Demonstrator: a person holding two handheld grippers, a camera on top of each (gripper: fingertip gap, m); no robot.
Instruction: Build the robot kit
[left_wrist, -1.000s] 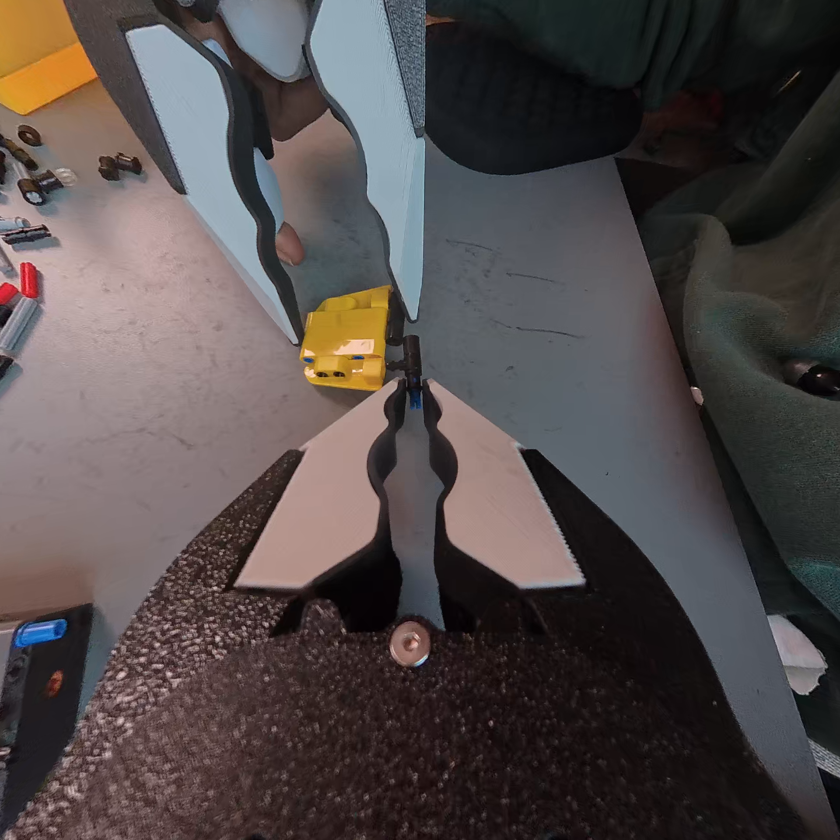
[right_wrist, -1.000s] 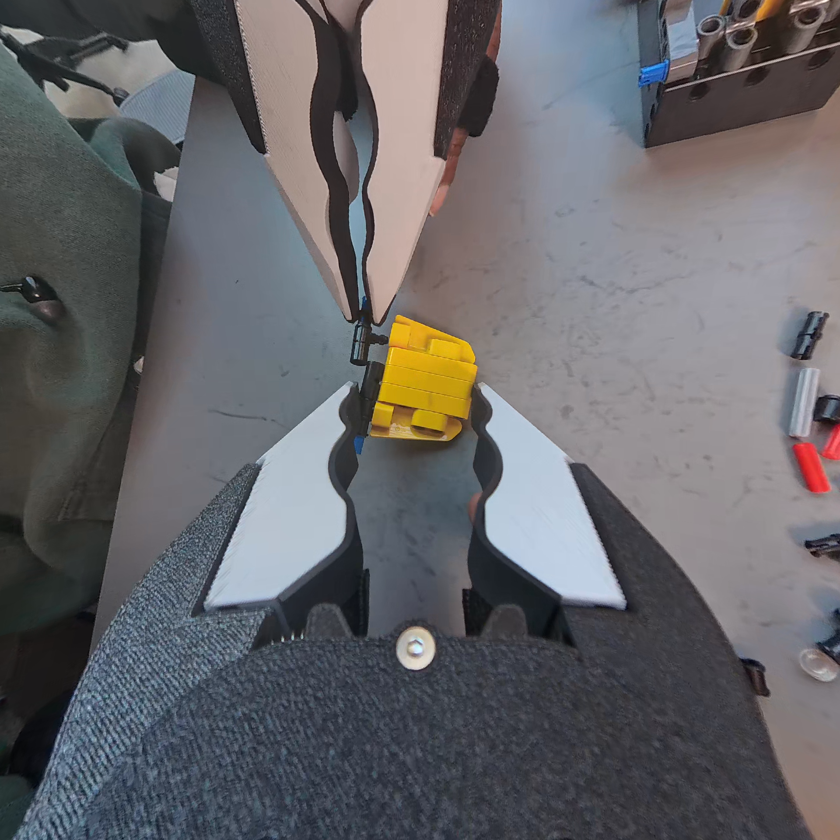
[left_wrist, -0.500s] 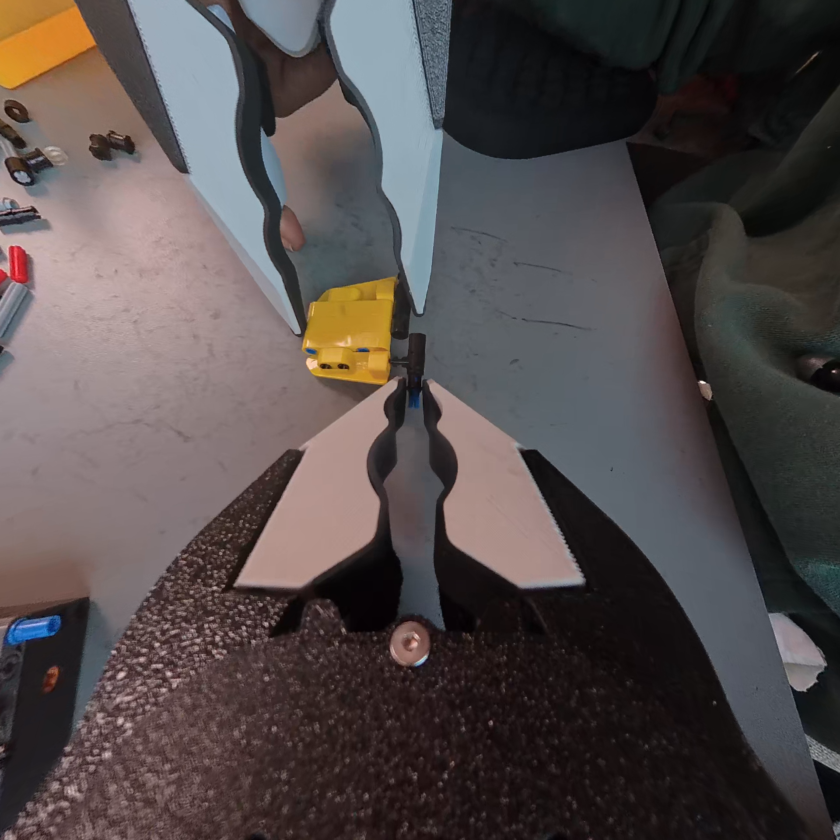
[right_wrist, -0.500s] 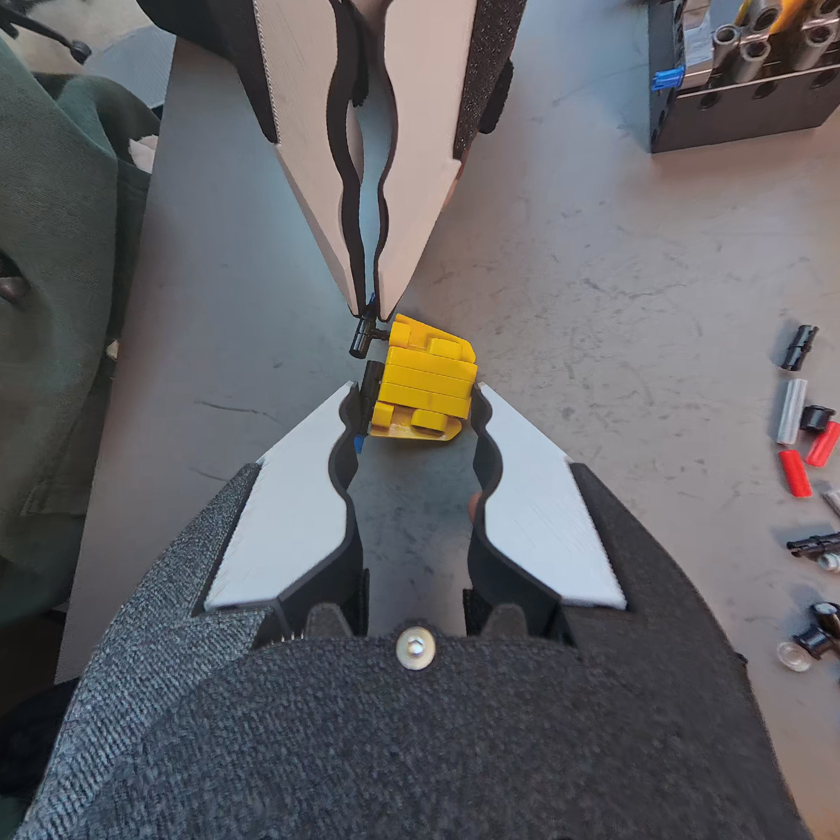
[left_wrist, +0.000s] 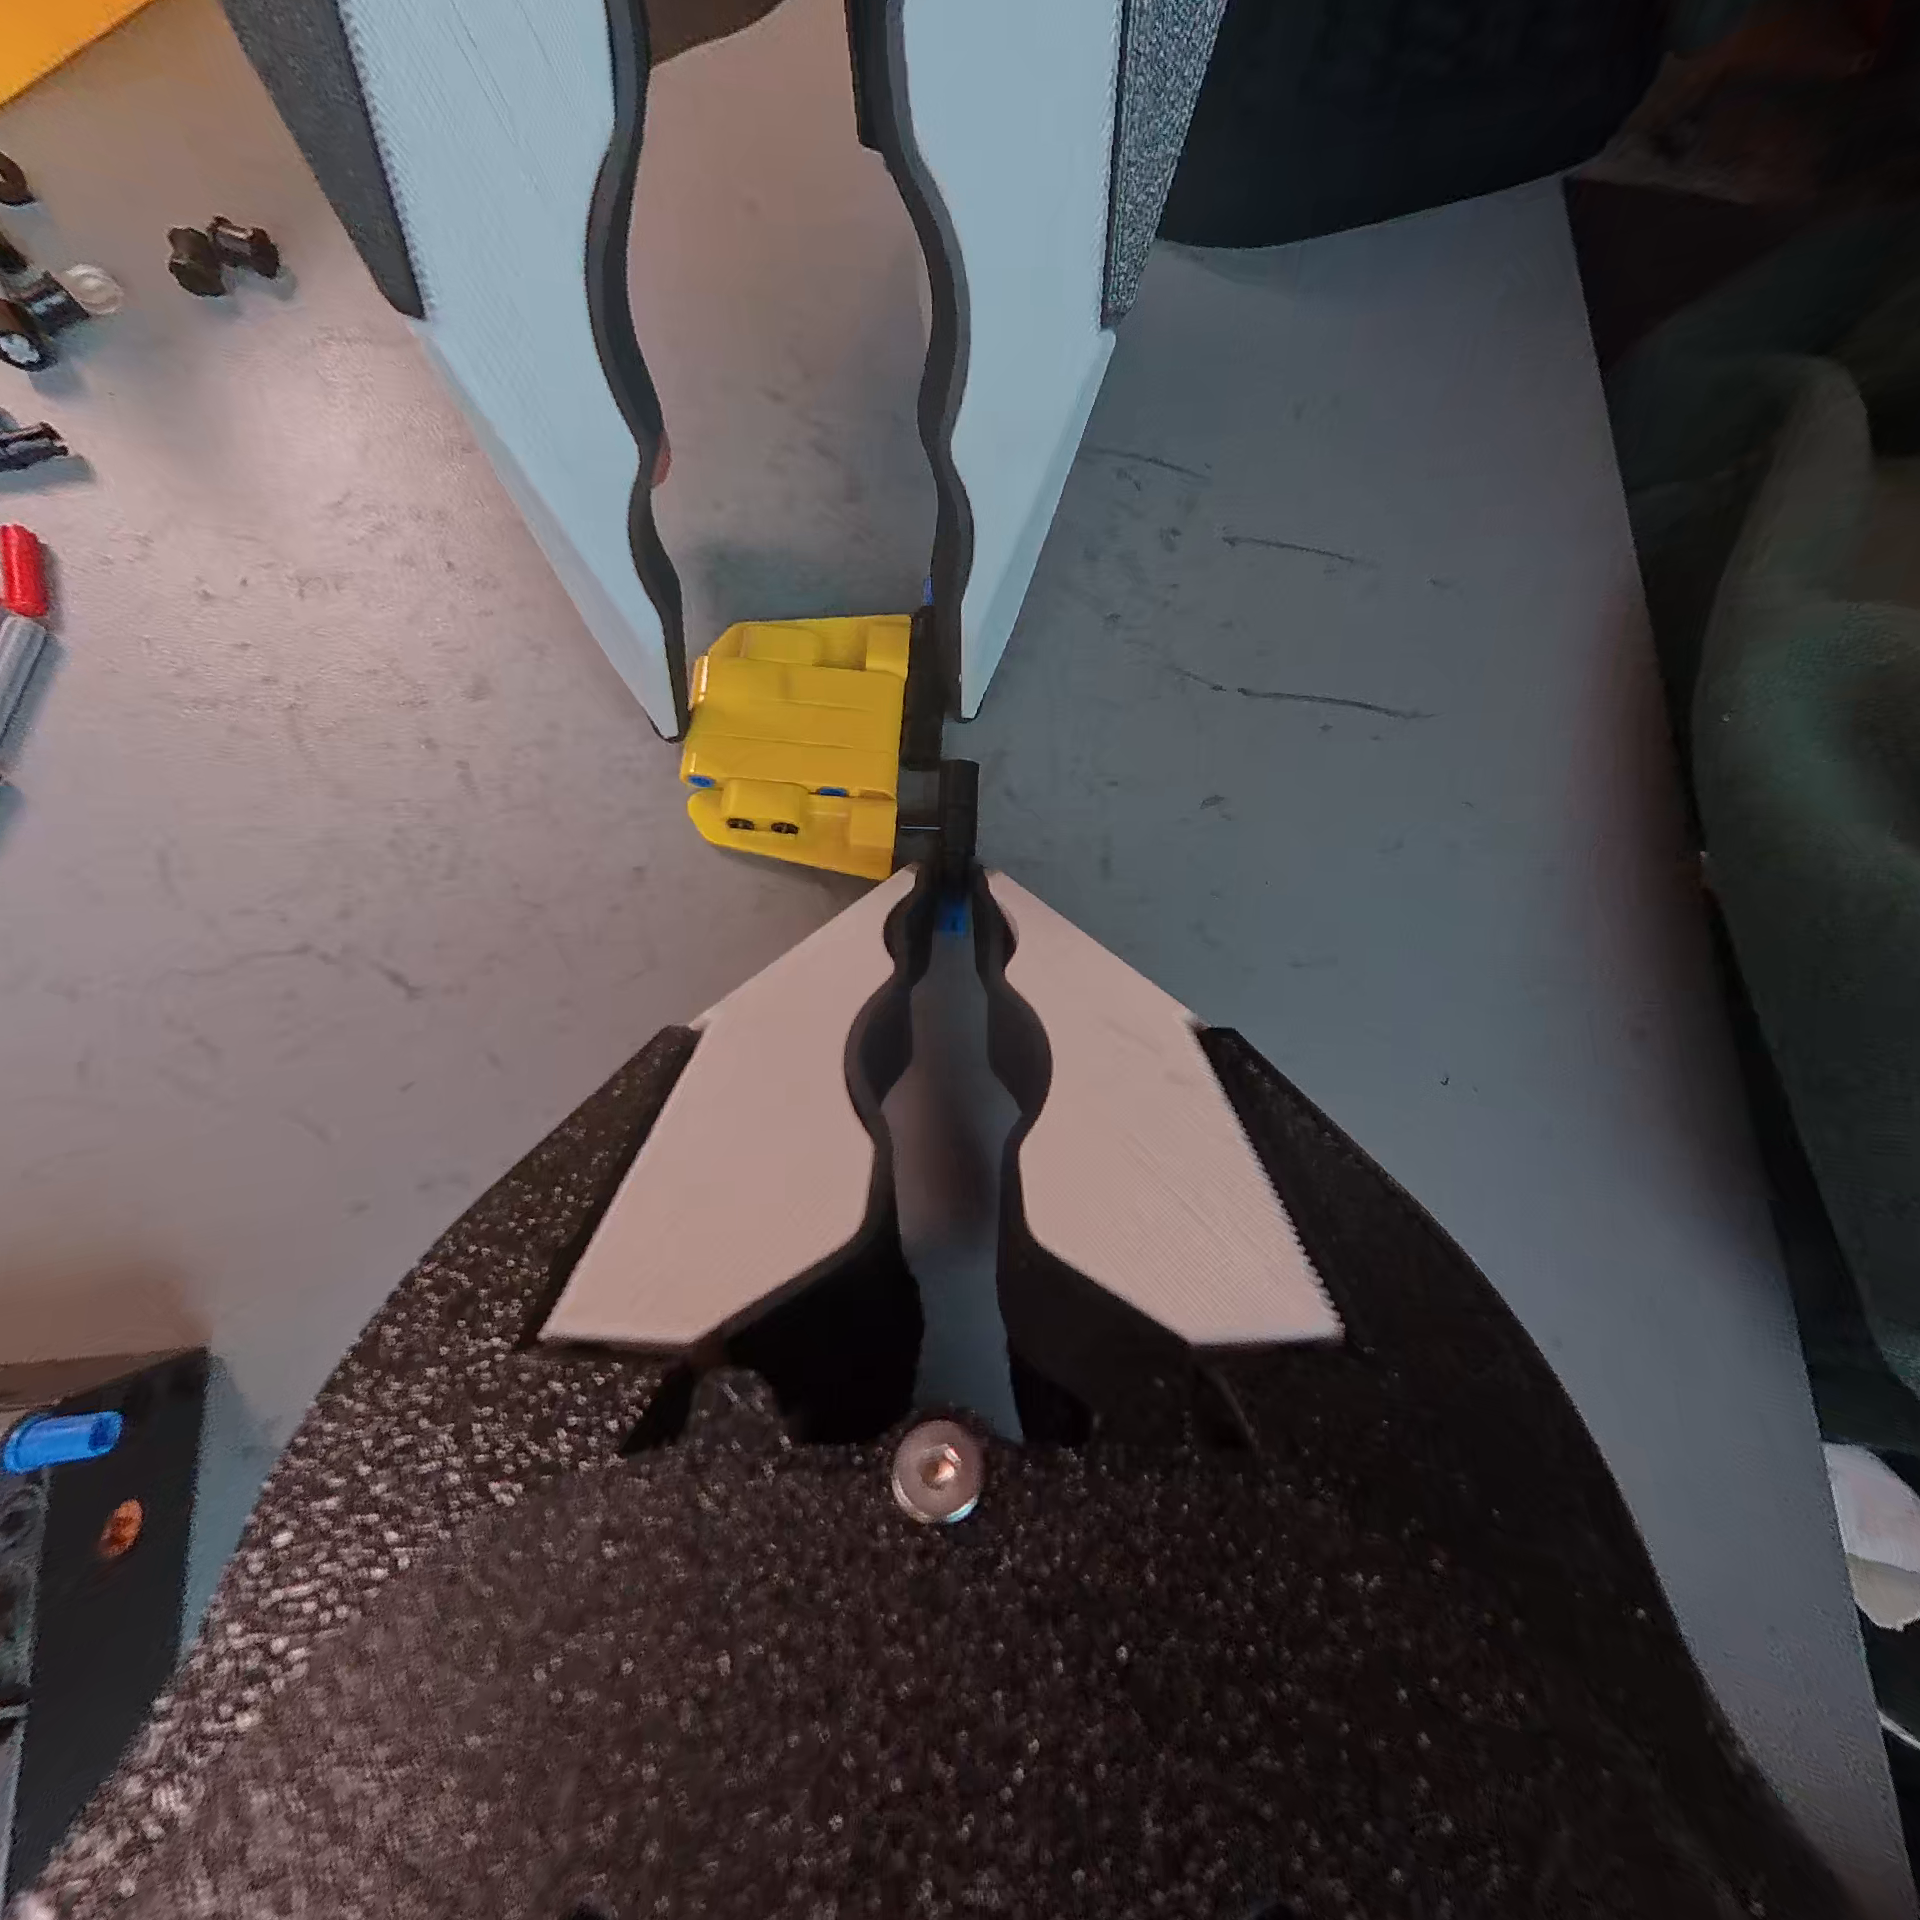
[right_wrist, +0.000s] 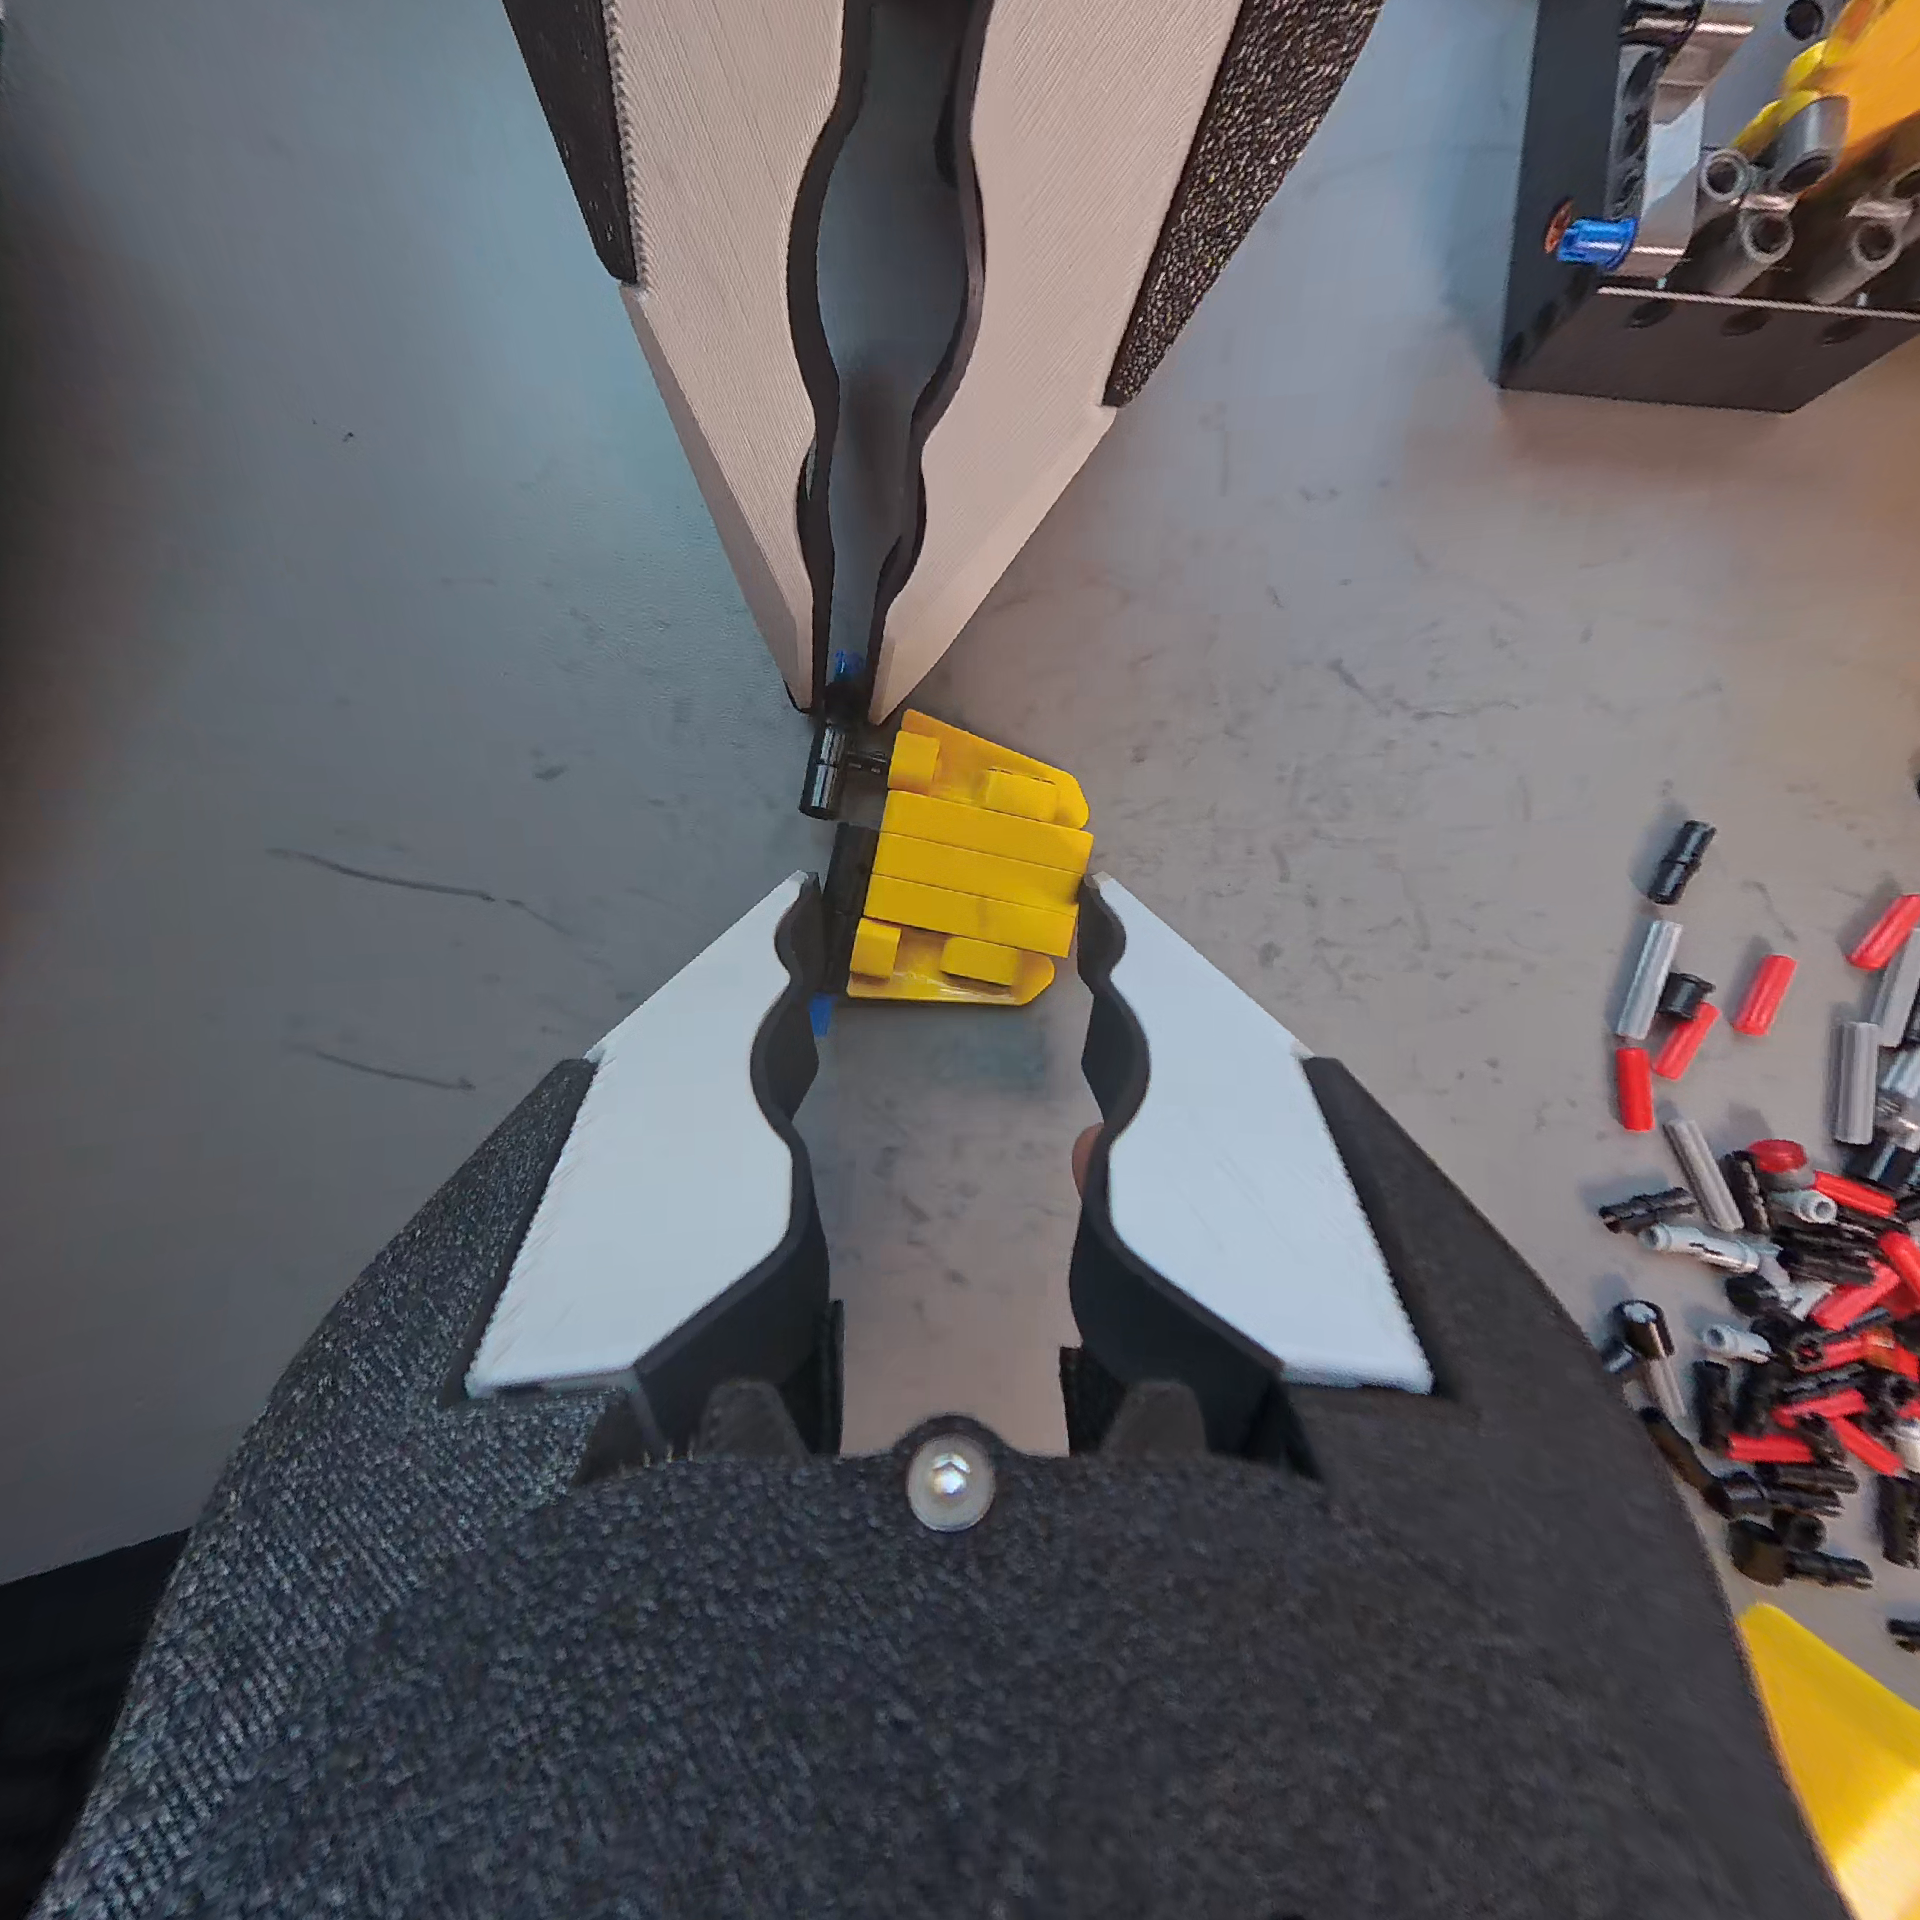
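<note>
The left gripper (left_wrist: 943, 891) is closed on a small black plastic connector with a blue pin end (left_wrist: 951, 831); its two pale fingertips pinch the blue end, and the black part sticks out toward 12 o'clock. This connector touches the right side of a yellow plastic brick assembly with a black plate on one side (left_wrist: 795, 743), which is at the centre of the left wrist view, over the grey scratched tabletop (left_wrist: 1299, 790).

The right gripper (right_wrist: 943, 883) grips this yellow assembly (right_wrist: 971, 862): its jaws stand apart by the width of the block, one tip on the black plate side at 9 o'clock, the other tip on the yellow side at 3 o'clock. In the right wrist view the left gripper (right_wrist: 847, 707) comes in from 12 o'clock, and the black connector (right_wrist: 831, 764) is just below its tips.

A heap of loose red, grey and black small plastic pins (right_wrist: 1808, 1236) lies at 3 o'clock in this view, well apart from the grippers. A dark box-shaped assembly with grey tubes (right_wrist: 1704, 260) stands at 1 o'clock.
</note>
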